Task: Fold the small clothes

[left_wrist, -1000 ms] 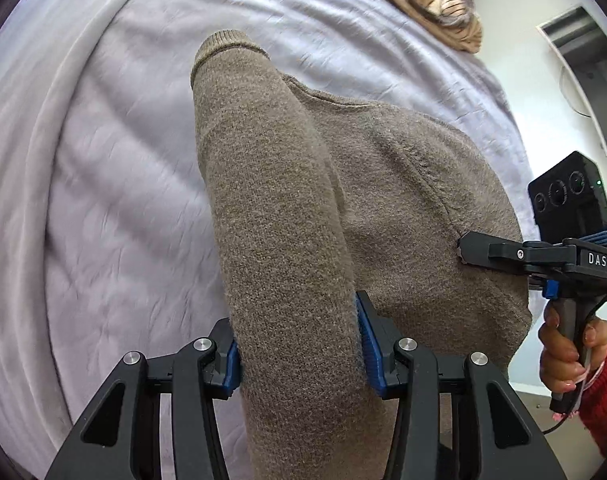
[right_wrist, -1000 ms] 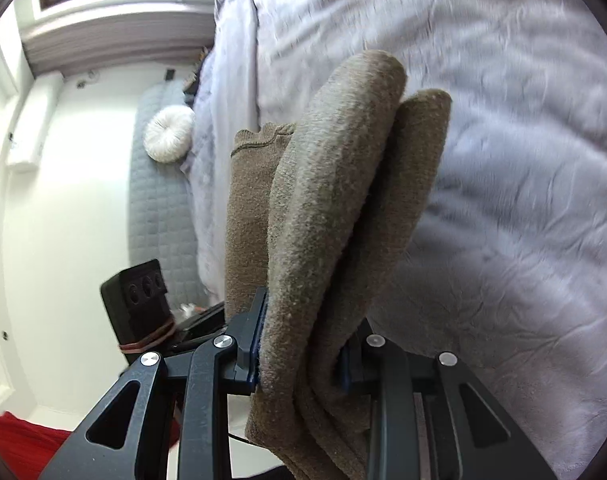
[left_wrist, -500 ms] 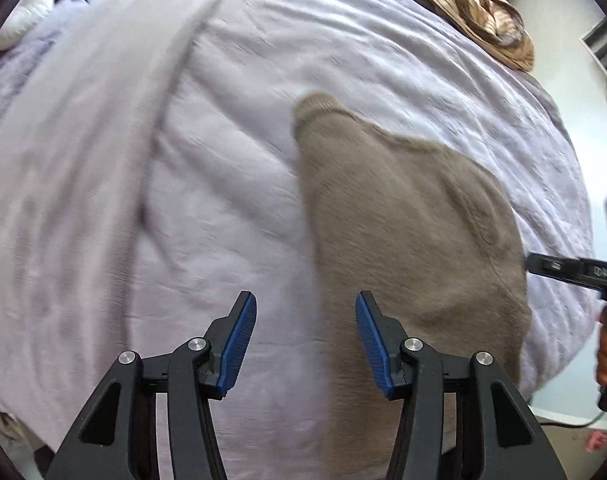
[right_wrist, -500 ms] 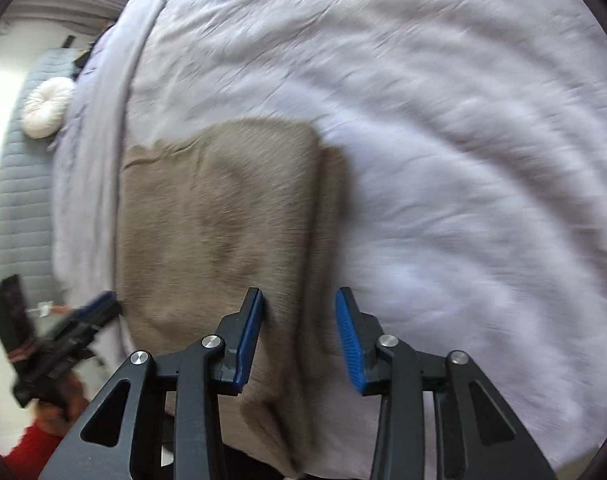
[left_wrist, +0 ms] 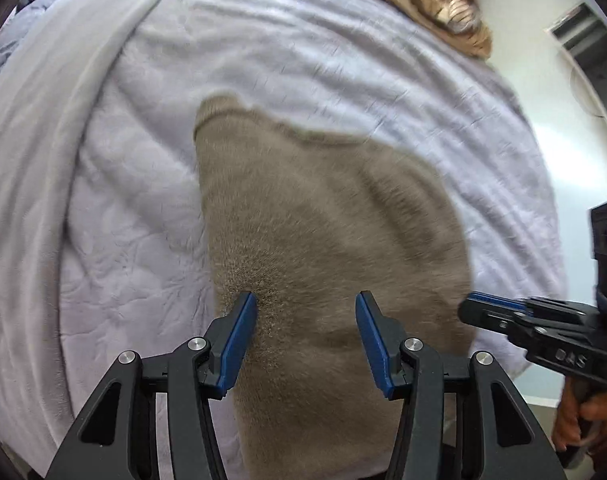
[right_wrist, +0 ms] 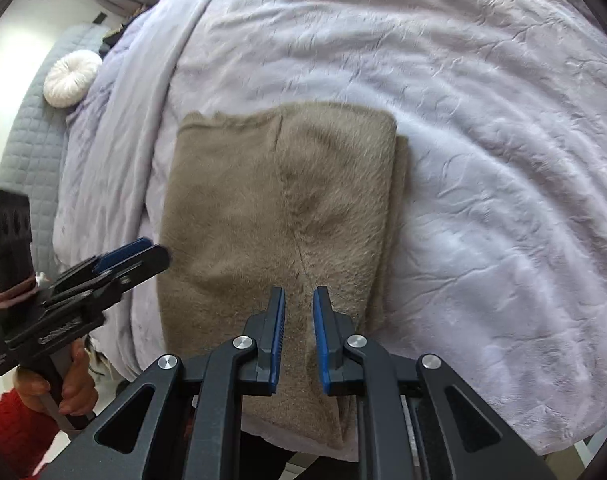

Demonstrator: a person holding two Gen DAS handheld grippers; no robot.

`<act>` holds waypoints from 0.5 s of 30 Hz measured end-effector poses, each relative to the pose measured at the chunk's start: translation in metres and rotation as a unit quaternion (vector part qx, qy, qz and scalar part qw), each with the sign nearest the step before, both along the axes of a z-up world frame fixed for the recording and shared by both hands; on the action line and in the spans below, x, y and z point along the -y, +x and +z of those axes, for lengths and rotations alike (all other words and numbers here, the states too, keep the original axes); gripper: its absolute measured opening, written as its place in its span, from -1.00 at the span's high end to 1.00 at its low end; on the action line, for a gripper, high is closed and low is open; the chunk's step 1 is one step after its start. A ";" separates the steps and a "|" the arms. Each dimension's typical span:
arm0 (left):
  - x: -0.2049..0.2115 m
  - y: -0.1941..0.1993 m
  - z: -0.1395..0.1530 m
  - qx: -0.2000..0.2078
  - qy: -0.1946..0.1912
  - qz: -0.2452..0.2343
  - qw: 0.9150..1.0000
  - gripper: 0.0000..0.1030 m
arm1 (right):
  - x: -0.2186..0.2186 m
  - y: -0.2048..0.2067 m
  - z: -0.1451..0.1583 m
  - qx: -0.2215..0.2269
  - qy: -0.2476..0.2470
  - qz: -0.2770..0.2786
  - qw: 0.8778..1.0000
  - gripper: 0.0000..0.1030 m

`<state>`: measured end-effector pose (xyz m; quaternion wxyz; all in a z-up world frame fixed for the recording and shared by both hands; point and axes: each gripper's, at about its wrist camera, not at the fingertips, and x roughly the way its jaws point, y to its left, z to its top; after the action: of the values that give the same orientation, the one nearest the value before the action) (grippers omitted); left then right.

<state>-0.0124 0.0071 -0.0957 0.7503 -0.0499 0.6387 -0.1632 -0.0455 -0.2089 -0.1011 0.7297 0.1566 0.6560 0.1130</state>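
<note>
Hovering over folded sweater on bed: left tongs half-open, empty; right tongs closing, empty. Advisable: flatten layers, square edges.

- A lavender quilted bedspread filled most of both frames.
- A grey quilted bench at far left carried a round white cushion.
- White wall showed at upper right.

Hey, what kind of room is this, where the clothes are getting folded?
Most likely a bedroom. A brown sweater lies folded on a bed covered with a pale lilac bedspread, and a round white cushion sits on a grey quilted seat beside the bed.
</note>
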 end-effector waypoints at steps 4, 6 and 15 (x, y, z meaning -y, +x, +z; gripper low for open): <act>-0.004 0.001 -0.014 -0.012 -0.001 0.004 1.000 -0.04 | 0.009 -0.004 -0.026 -0.031 -0.012 -0.016 0.999 0.80; -0.001 0.001 -0.017 -0.011 0.000 -0.001 1.000 -0.04 | 0.012 -0.004 -0.037 -0.037 -0.018 -0.019 0.999 0.89; 0.013 -0.005 -0.019 0.005 0.047 -0.031 0.998 -0.04 | -0.007 -0.001 -0.047 -0.025 -0.080 0.038 0.996 0.89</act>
<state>-0.0171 -0.0062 -0.1151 0.7498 0.0060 0.6429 -0.1566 -0.0470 -0.2021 -0.1482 0.7187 0.0752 0.6861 0.0840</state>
